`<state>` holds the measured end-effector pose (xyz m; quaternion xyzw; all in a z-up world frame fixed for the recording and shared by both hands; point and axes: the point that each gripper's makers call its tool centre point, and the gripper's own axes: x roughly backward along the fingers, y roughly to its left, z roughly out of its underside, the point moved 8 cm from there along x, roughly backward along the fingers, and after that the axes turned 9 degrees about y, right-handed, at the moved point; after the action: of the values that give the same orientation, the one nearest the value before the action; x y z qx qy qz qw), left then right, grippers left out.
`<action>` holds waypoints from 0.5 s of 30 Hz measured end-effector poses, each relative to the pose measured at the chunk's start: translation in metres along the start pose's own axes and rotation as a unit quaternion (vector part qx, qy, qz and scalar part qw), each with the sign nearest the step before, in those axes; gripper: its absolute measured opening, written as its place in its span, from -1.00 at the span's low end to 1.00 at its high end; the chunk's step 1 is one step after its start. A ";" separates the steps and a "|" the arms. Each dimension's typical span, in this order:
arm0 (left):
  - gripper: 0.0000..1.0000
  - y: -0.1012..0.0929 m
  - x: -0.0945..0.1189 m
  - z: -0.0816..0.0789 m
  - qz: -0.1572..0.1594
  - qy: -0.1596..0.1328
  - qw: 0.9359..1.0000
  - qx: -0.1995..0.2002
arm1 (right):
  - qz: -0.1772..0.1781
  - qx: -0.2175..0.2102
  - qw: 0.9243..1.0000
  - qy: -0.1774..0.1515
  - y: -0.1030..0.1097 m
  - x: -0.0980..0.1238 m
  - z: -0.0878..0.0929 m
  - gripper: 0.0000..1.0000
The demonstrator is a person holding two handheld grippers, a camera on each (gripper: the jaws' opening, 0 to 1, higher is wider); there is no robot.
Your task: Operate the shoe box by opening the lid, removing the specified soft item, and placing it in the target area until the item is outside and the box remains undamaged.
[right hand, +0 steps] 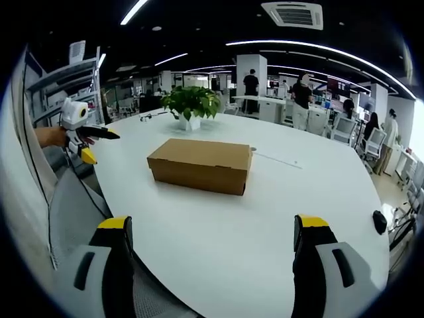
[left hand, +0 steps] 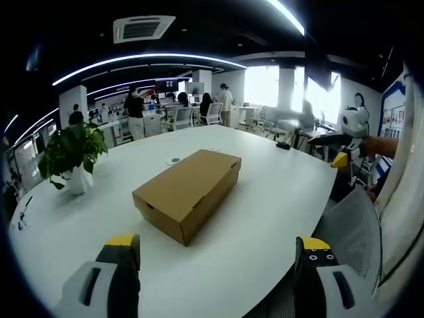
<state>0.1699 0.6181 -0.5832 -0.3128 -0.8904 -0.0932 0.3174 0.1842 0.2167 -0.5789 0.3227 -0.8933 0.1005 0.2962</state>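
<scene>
The cardboard shoe box (left hand: 187,193) is seen closed on the white counter (left hand: 265,218), so its contents are hidden. The left gripper (left hand: 218,255) and right gripper (right hand: 213,233) are held wide-jawed, empty, short of it; a potted plant (right hand: 191,104) stands beyond

box (left hand: 187,189): plain brown cardboard, looking matt and smooth, lying ahead of both grippers' jaws
table (left hand: 265,218): white top showing a smooth, faintly glossy finish beneath the box
left gripper (left hand: 218,255): jaws looking like grey and black plastic, tipped yellow
pot (left hand: 78,179): showing smooth white, ahead-left of the left gripper
</scene>
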 end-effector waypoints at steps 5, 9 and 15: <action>0.98 0.000 -0.001 0.000 -0.001 0.001 1.000 0.000 | 0.001 -0.001 1.000 -0.001 -0.001 0.000 0.000 0.93; 0.98 0.000 -0.002 0.000 -0.001 0.000 1.000 0.001 | 0.000 0.000 1.000 -0.001 -0.001 0.000 0.000 0.93; 0.98 -0.003 -0.003 0.002 -0.001 0.003 1.000 0.002 | 0.001 -0.003 1.000 -0.003 -0.001 0.001 0.001 0.93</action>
<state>0.1692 0.6154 -0.5865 -0.3114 -0.8899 -0.0927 0.3202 0.1836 0.2148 -0.5789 0.3214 -0.8947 0.0967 0.2946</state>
